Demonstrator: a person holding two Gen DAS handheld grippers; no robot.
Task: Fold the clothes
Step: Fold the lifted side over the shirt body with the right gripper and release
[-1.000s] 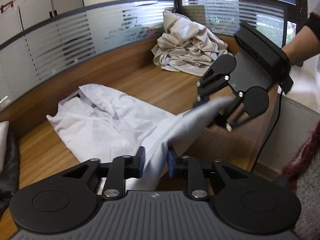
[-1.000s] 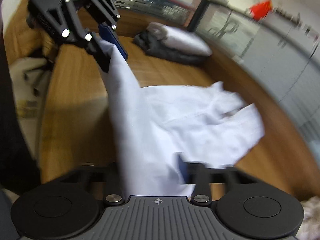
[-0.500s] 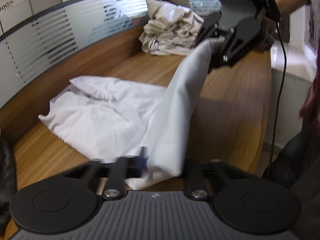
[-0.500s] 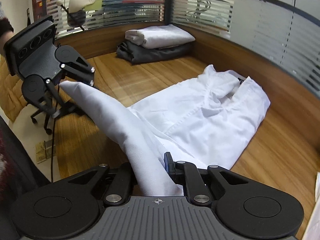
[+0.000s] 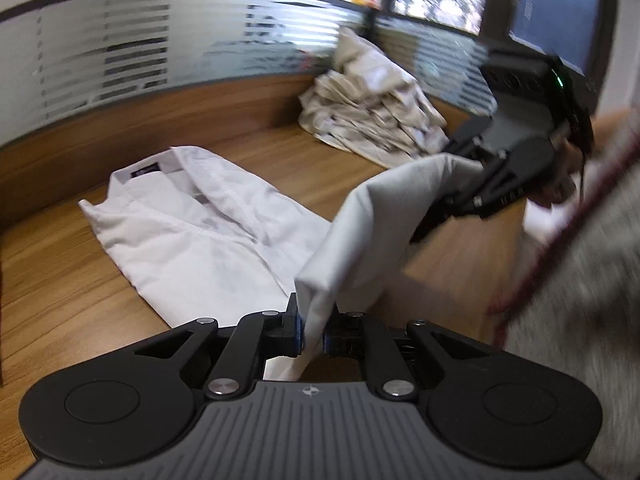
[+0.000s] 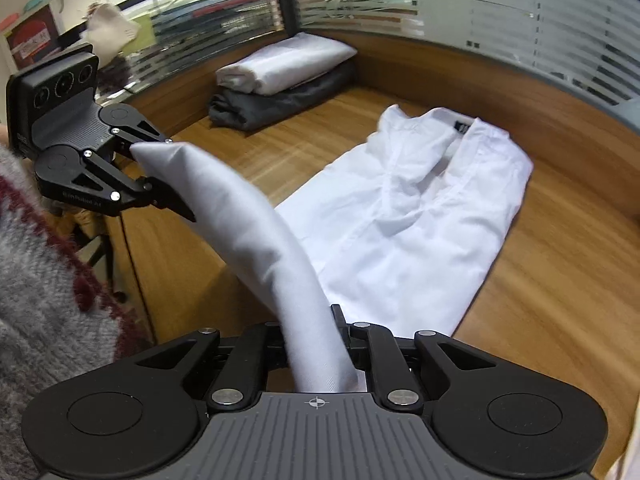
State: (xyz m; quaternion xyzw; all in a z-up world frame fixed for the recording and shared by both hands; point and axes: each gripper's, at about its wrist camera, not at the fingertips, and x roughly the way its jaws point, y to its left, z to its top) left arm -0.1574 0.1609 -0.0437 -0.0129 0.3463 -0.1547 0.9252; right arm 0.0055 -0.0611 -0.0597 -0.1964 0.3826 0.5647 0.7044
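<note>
Lying across the middle of the brown wooden desk (image 6: 248, 168): white collared cotton shirt (image 6: 420, 216), one sleeve lifted lower centre. Clamping that sleeve at opposite ends: left gripper (image 5: 311, 334), having just closed, and right gripper (image 6: 316, 354).

The knitted sleeve (image 5: 580, 280) at the right of the left wrist view is blurred. The small label (image 6: 463, 127) on the white shirt (image 6: 420, 216) is too small to read. The shirt hides the pads of both hand-held grippers.

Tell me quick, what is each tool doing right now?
Left tool: jaws have just been closing, now shut on the white shirt, at its lifted part.
Right tool: shut on the same lifted part of the shirt.
</note>
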